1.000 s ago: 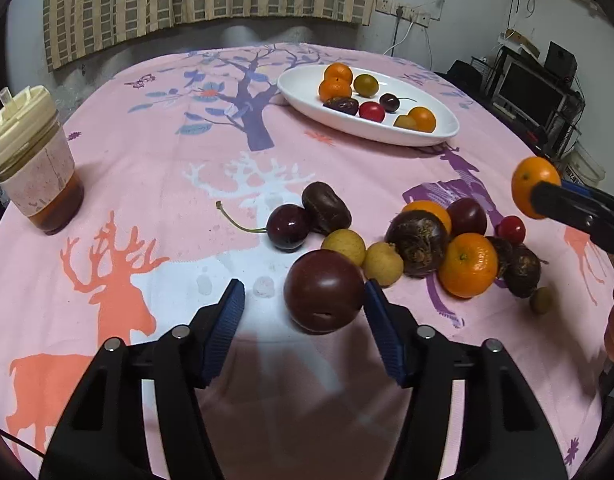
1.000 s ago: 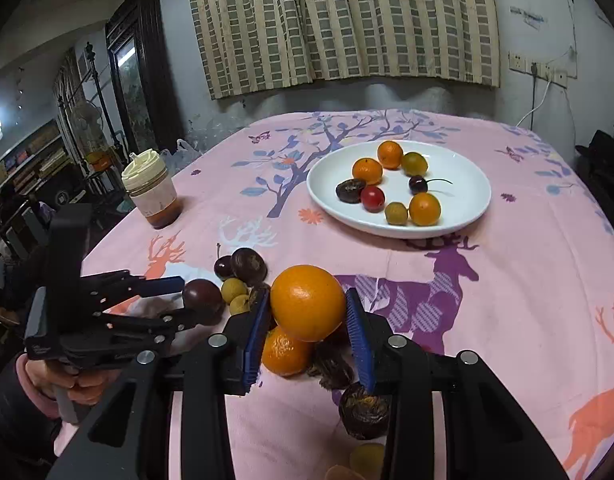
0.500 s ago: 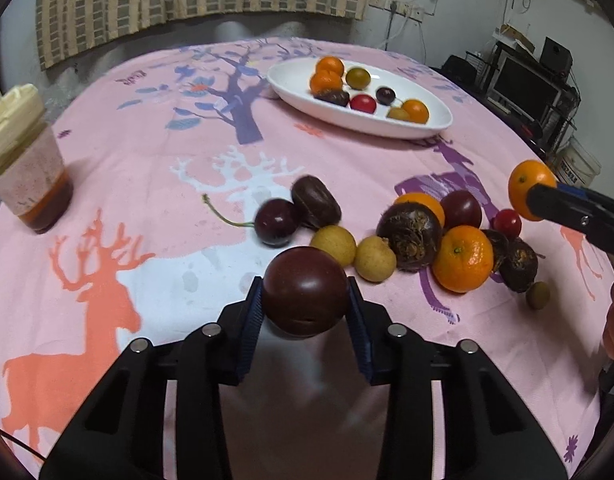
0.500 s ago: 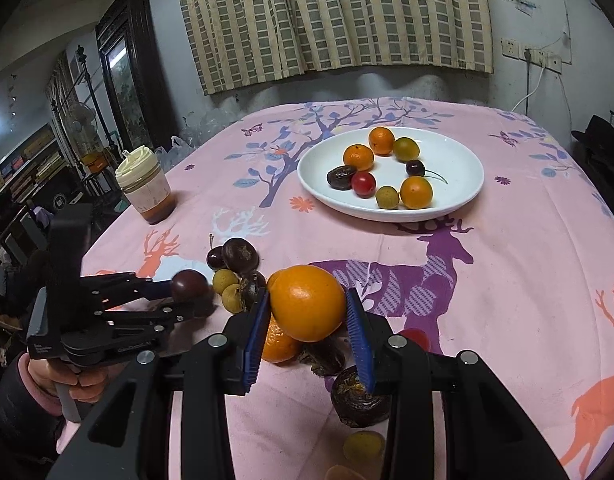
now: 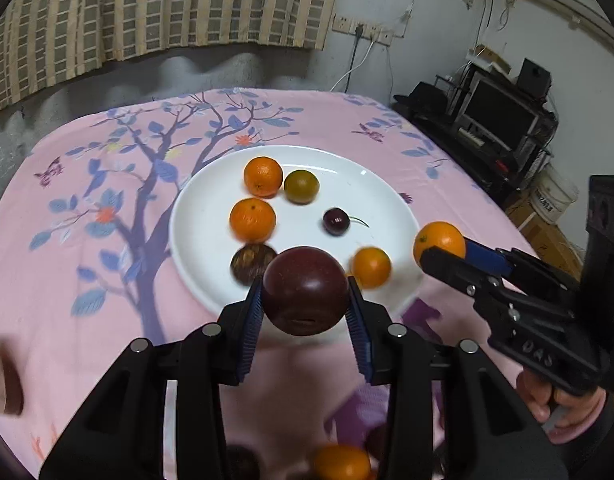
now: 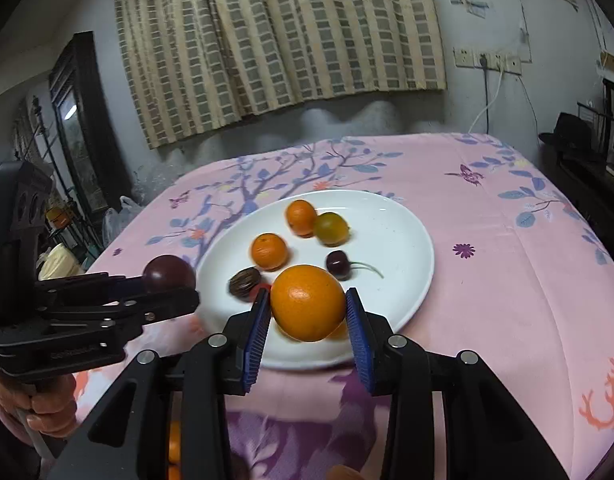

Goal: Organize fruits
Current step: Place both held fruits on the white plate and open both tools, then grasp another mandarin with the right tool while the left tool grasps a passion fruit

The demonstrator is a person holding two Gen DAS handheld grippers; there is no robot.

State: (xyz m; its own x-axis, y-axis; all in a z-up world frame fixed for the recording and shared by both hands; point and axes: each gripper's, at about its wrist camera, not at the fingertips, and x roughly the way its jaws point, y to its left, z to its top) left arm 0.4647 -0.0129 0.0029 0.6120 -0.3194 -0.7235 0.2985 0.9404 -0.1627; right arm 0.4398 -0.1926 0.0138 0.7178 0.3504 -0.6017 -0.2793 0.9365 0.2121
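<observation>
My left gripper (image 5: 305, 312) is shut on a dark purple round fruit (image 5: 305, 290) and holds it above the near edge of the white plate (image 5: 195, 216). My right gripper (image 6: 307, 320) is shut on an orange (image 6: 308, 302) above the plate's (image 6: 403, 248) near part. The plate holds several fruits: oranges (image 5: 262, 177), a greenish one (image 5: 301, 186), a cherry (image 5: 335, 221), a dark wrinkled fruit (image 5: 249, 262). The right gripper with its orange (image 5: 439, 242) shows in the left wrist view; the left gripper with the purple fruit (image 6: 169, 274) shows in the right wrist view.
The plate lies on a pink printed tablecloth (image 5: 87, 240). Loose fruit (image 5: 341, 462) lies on the cloth below my left gripper. A curtain (image 6: 275, 40) and wall stand behind the table. A shelf with electronics (image 5: 499, 120) stands at the right.
Both grippers have moved forward from the loose fruit pile to the plate, each still holding its fruit. The left gripper closed on the purple fruit a second ago and lifted it.
</observation>
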